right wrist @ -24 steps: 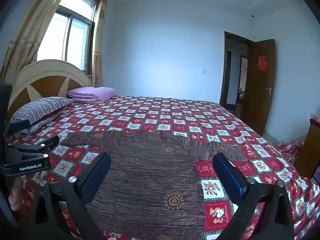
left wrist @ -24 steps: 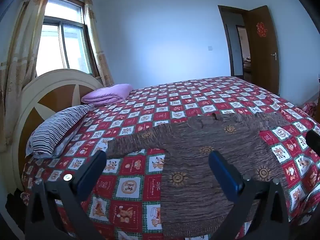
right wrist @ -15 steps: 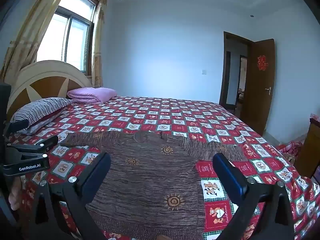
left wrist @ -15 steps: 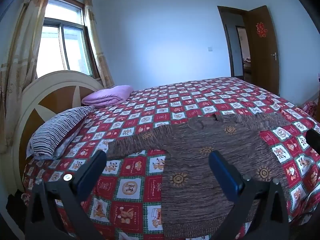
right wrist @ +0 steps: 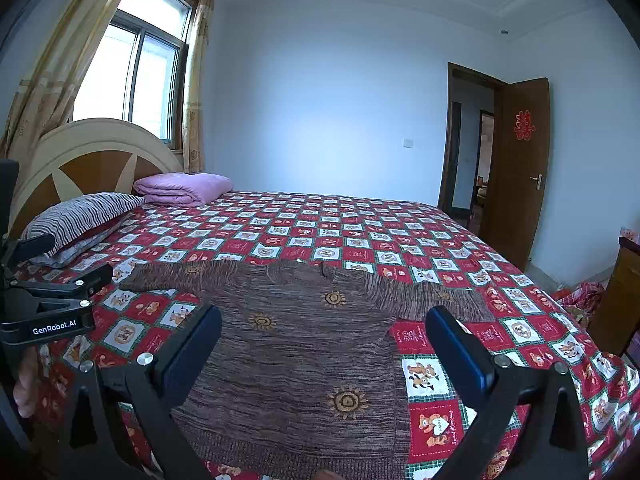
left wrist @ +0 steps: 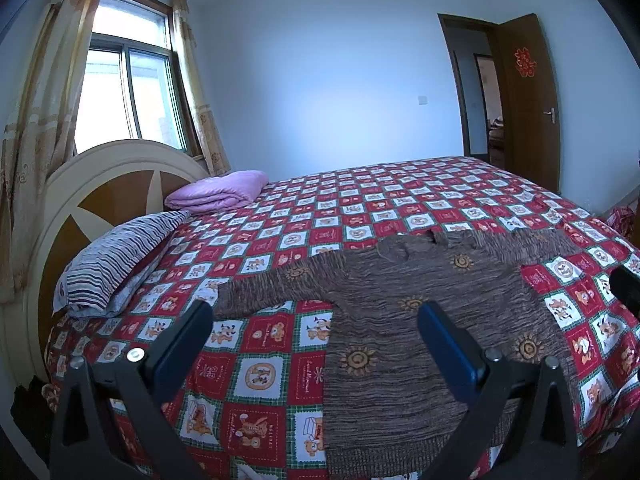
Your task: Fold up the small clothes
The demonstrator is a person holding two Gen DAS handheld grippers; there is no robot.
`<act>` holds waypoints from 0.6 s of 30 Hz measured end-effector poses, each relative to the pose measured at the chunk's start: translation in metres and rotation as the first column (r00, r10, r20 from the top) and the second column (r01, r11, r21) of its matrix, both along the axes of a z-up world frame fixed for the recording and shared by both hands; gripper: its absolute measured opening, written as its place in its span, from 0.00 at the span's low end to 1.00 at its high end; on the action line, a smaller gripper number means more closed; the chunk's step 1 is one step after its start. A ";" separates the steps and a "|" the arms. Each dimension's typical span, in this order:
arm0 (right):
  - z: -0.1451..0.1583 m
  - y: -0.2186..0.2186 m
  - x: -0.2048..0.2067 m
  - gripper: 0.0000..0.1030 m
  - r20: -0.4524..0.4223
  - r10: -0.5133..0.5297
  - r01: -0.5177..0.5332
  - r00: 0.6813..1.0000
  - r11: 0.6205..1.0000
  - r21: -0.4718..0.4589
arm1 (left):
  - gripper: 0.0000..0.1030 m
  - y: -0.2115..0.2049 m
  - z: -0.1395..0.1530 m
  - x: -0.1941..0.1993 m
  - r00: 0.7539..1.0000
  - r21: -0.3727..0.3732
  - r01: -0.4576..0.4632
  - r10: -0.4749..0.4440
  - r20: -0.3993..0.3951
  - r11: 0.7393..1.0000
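Nothing of note has moved since the earlier frames: both views sit almost unchanged, the left one a touch lower.

Item: brown knitted sweater with sun motifs (left wrist: pixel 404 320), spread flat, sleeves out to either side, on the near part of the red patchwork-print bed (left wrist: pixel 360 208). No fold made yet; all folding remains.

Left hand-held gripper (left wrist: pixel 316 340): jaws wide, empty, hovering above the sweater's left side. Right hand-held gripper (right wrist: pixel 324 344): jaws wide, empty, above the sweater's right half.

Also present: striped pillow (left wrist: pixel 116 256), folded lilac blanket (left wrist: pixel 220 194) near the headboard.
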State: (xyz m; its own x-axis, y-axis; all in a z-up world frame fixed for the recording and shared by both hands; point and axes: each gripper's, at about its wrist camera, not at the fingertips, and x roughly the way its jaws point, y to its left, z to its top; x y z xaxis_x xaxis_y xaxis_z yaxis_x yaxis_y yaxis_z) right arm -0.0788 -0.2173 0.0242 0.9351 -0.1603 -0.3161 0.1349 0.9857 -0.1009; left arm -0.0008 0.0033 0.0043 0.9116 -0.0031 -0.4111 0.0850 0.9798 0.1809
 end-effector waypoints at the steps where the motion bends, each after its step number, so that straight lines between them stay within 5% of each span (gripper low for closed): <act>1: 0.000 0.000 0.000 0.99 0.000 0.000 0.000 1.000 1.000 -0.001 | 1.00 -0.001 -0.001 0.000 1.000 0.001 -0.001 0.001 0.001 1.000; 18: -0.002 0.002 0.001 0.99 -0.003 0.009 -0.009 1.000 1.000 -0.007 | 1.00 0.003 -0.003 0.003 1.000 -0.028 -0.019 0.019 -0.010 0.999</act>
State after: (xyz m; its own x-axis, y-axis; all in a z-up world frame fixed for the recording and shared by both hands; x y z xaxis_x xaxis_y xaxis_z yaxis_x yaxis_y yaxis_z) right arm -0.0777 -0.2149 0.0227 0.9354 -0.1546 -0.3179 0.1262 0.9861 -0.1083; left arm 0.0023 0.0064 0.0011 0.9076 0.0028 -0.4199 0.0675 0.9860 0.1525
